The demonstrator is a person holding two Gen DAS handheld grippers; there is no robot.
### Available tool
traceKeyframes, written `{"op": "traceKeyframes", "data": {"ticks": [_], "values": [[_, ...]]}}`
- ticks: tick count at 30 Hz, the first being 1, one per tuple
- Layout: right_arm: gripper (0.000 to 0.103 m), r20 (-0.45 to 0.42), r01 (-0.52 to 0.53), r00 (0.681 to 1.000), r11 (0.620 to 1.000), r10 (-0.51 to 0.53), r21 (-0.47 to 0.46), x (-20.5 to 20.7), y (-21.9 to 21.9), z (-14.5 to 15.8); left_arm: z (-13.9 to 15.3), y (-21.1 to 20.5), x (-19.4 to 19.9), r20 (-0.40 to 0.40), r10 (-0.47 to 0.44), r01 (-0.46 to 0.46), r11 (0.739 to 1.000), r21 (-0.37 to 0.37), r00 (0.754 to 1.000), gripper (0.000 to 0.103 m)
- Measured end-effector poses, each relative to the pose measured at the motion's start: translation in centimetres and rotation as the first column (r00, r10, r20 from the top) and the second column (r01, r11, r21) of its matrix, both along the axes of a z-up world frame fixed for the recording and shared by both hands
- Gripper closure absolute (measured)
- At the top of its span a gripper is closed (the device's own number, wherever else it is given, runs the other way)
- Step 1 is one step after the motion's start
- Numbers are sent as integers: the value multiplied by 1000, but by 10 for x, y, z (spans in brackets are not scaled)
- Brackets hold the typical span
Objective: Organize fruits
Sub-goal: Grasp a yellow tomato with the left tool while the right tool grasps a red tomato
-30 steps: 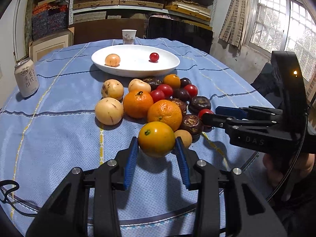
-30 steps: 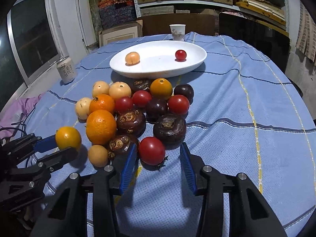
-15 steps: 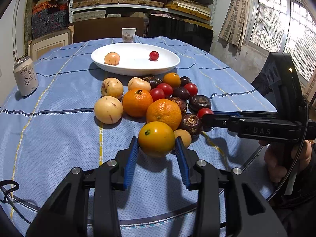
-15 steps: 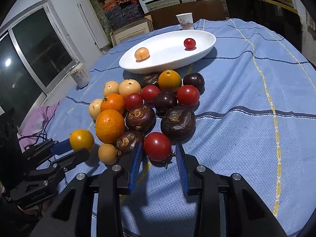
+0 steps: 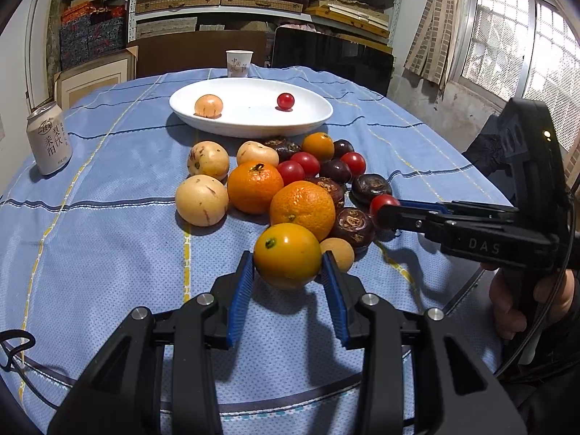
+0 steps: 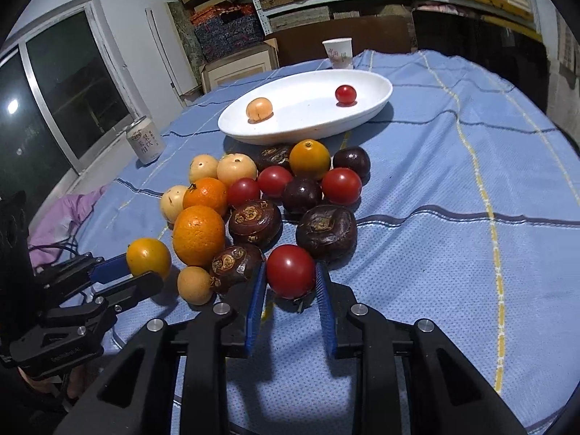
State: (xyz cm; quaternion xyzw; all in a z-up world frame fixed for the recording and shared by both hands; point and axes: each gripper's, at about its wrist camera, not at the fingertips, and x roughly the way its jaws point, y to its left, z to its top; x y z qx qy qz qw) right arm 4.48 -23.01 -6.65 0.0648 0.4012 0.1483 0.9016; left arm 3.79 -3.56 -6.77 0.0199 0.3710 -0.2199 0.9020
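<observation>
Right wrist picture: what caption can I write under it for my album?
Right gripper shut on a red tomato at the near edge of the fruit pile, white plate behind.

- Left gripper (image 5: 286, 279) points down at a slant toward the near edge of the table, blue pads (image 5: 241, 297) pressed on either side of a yellow-orange fruit (image 5: 286, 253).
- Right gripper (image 6: 290, 290) is angled down the same way, jaws clamped on a red tomato (image 6: 290, 270).
- A hand (image 5: 522, 301) grips the right gripper's handle, low at the right edge of the left wrist view.
</observation>
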Motion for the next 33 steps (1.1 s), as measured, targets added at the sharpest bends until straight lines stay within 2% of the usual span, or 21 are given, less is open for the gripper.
{"op": "traceKeyframes", "data": {"ticks": [3, 19, 33], "values": [[75, 21, 6, 1000, 1000, -6, -26, -4, 2, 2, 0, 0, 0, 0, 0, 0, 1000, -1, 1000, 66], [75, 49, 25, 999, 999, -24, -22, -10, -2, 4, 1, 3, 1, -2, 11, -11, 1000, -15, 1000, 66], [75, 21, 38, 999, 999, -38, -16, -22, -11, 1, 2, 13, -1, -12, 44, -45, 999, -29, 999, 66]]}}
